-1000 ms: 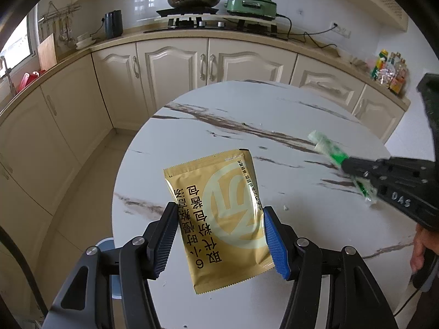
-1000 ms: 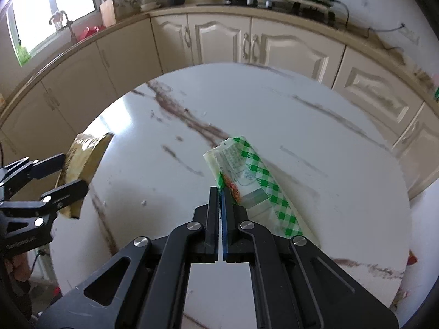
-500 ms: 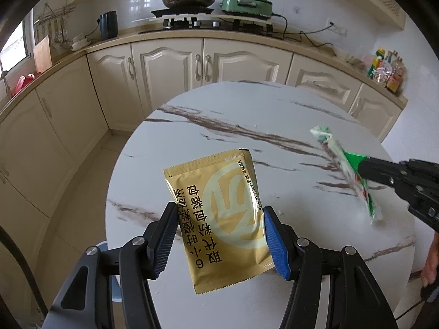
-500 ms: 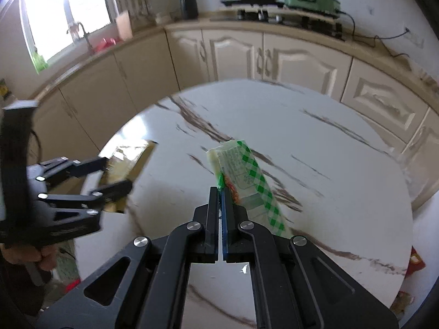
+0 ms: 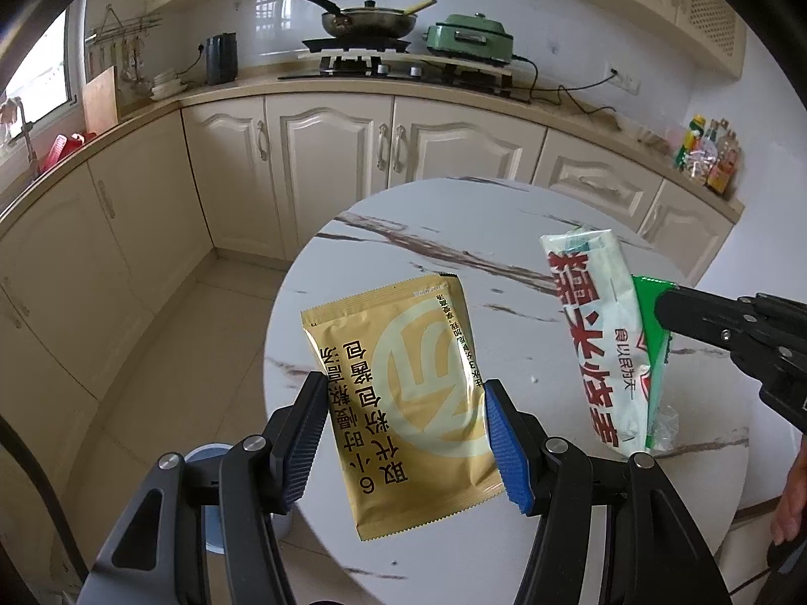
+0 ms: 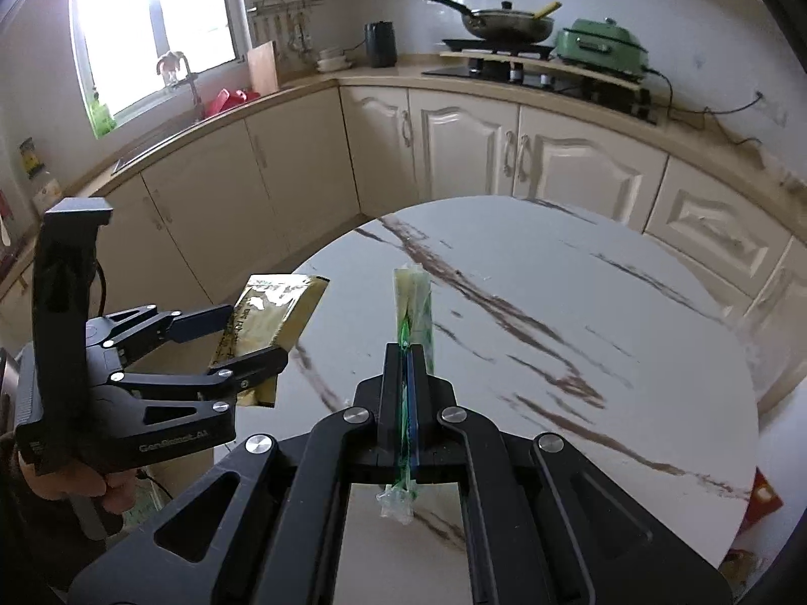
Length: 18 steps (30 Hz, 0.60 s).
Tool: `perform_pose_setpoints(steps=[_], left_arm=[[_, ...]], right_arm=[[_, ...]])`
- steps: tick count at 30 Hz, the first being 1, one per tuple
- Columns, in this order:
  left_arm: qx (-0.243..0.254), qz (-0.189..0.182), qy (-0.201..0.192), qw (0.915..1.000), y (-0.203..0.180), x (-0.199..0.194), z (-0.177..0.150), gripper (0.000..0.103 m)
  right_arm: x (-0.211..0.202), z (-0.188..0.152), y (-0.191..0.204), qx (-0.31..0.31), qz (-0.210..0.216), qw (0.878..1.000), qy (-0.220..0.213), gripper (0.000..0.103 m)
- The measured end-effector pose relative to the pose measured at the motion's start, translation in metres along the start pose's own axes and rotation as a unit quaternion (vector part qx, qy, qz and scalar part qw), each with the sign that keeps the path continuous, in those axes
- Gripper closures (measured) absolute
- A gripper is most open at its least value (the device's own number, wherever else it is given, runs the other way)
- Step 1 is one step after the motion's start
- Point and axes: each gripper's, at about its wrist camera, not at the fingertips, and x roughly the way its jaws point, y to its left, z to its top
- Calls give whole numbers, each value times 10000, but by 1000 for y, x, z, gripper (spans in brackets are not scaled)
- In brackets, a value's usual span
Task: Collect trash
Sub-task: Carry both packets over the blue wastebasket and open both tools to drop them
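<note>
My left gripper (image 5: 403,428) is shut on a gold snack packet (image 5: 403,393), its pads pressing the packet's two side edges. The packet hangs above the near left rim of the round marble table (image 5: 454,232). My right gripper (image 6: 406,353) is shut on a white and green wrapper (image 6: 416,297), which shows edge-on and sticks out forward past the fingertips. In the left wrist view that wrapper (image 5: 600,343) hangs close to the right of the gold packet, with the right gripper (image 5: 706,322) behind it. The right wrist view shows the left gripper (image 6: 242,338) and gold packet (image 6: 272,312) at left.
A blue-grey round bin lid (image 5: 207,459) shows on the floor under the table's left rim. A red packet (image 6: 761,499) lies on the floor at right. Cream cabinets (image 5: 328,151) and a counter with a stove and pan (image 5: 363,25) curve behind the table.
Both grippers have risen off the table with their loads. The right gripper has brought the green wrapper closer to the gold packet, and the wrapper has turned edge-on in the right view.
</note>
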Motion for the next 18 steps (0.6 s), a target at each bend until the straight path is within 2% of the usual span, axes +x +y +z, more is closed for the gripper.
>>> perform_pose_setpoints(steps=[6, 10, 18], left_arm=[[-113, -68, -79, 9999, 12, -23, -11, 47], [-241, -41, -234, 9994, 34, -45, -17, 47], [-619, 671, -510, 9945, 116, -92, -50, 47]], right_arm=[[-8, 7, 18, -93, 48, 9999, -104, 101], [-15, 18, 46, -307, 175, 9991, -252, 101], [3, 44, 145, -916, 750, 9919, -450, 101]])
